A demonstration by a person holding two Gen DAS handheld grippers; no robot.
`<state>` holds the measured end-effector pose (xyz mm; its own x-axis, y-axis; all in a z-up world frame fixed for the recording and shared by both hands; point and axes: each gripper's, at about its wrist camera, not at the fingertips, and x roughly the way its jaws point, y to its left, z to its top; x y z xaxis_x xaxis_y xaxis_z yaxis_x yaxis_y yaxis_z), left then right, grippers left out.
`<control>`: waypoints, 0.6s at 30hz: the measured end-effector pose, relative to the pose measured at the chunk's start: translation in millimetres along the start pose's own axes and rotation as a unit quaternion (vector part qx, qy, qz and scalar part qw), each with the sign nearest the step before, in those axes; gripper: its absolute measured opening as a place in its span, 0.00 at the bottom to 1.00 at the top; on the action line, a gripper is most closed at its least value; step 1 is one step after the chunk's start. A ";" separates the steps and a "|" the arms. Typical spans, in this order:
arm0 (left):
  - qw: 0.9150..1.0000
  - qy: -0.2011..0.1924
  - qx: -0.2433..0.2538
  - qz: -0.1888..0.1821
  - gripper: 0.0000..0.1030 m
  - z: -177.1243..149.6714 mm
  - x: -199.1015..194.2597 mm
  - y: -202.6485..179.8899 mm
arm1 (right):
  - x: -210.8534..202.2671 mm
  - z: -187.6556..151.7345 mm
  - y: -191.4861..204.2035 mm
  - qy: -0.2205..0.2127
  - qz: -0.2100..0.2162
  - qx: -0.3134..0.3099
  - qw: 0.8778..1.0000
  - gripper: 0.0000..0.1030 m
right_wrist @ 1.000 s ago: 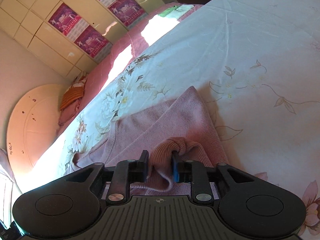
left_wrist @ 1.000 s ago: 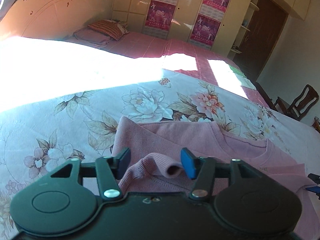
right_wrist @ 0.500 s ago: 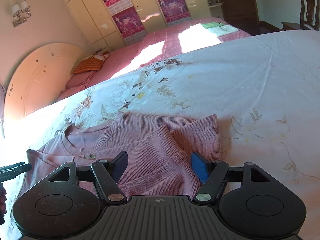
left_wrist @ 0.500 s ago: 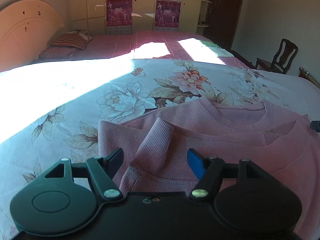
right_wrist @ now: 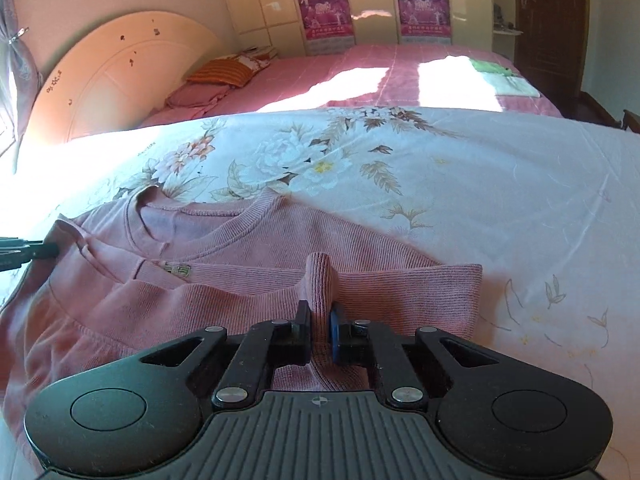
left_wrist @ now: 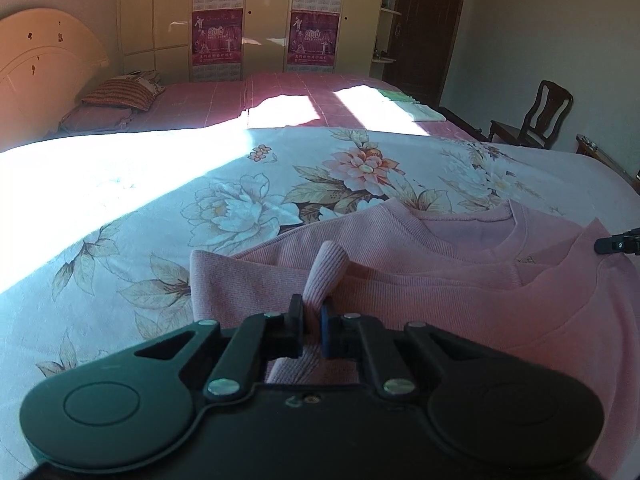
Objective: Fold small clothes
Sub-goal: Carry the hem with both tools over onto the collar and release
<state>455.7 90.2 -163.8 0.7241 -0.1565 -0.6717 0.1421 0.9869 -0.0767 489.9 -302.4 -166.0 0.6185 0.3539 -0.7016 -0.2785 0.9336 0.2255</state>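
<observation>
A pink ribbed sweater (left_wrist: 440, 280) lies flat on the flowered bedspread (left_wrist: 240, 208), neckline toward the far side. My left gripper (left_wrist: 312, 314) sits at the garment's left edge; its jaws are closing, pads pinching a raised ridge of the knit. At the opposite edge my right gripper (right_wrist: 320, 318) does the same: its jaws are closing, and a fold of the pink sweater (right_wrist: 240, 264) stands up between the pads. Each wrist view catches the other gripper's dark tip at the frame edge, beside the collar.
Beyond the bedspread lies a second bed with a pink cover (left_wrist: 280, 96), a striped pillow (left_wrist: 120, 94) and a cream headboard (right_wrist: 120, 72). Wardrobe doors with posters (left_wrist: 218, 36) line the back wall. A wooden chair (left_wrist: 540, 116) and a dark door (right_wrist: 552, 20) stand at the right.
Half a second ago both pairs of jaws stood wide over the flat sweater; now each has closed on a pinched ridge of fabric. Both views have rolled level since a second ago.
</observation>
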 end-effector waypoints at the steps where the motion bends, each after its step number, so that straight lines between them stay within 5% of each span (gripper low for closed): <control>1: 1.000 -0.019 -0.005 0.004 0.06 0.7 -7.1 1.3 | -8.3 0.8 0.5 -0.021 -0.007 0.003 1.000 0.07; 4: 0.998 -0.066 -0.014 0.018 0.06 7.3 -20.9 0.7 | -27.7 10.0 -6.0 -0.080 -0.033 0.038 0.996 0.07; 9: 0.992 -0.111 -0.046 0.039 0.06 28.3 -20.3 -0.5 | -24.6 19.0 -4.3 -0.105 -0.074 0.038 0.991 0.07; 18: 0.988 -0.084 -0.077 0.100 0.06 30.3 26.7 5.7 | 16.9 30.2 -22.1 -0.094 -0.120 0.077 0.985 0.00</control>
<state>496.3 90.5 -159.8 0.8306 0.0509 -0.5545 -0.1103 0.9911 -0.0743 528.7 -315.4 -162.5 0.7818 0.1120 -0.6134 -0.0009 0.9839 0.1785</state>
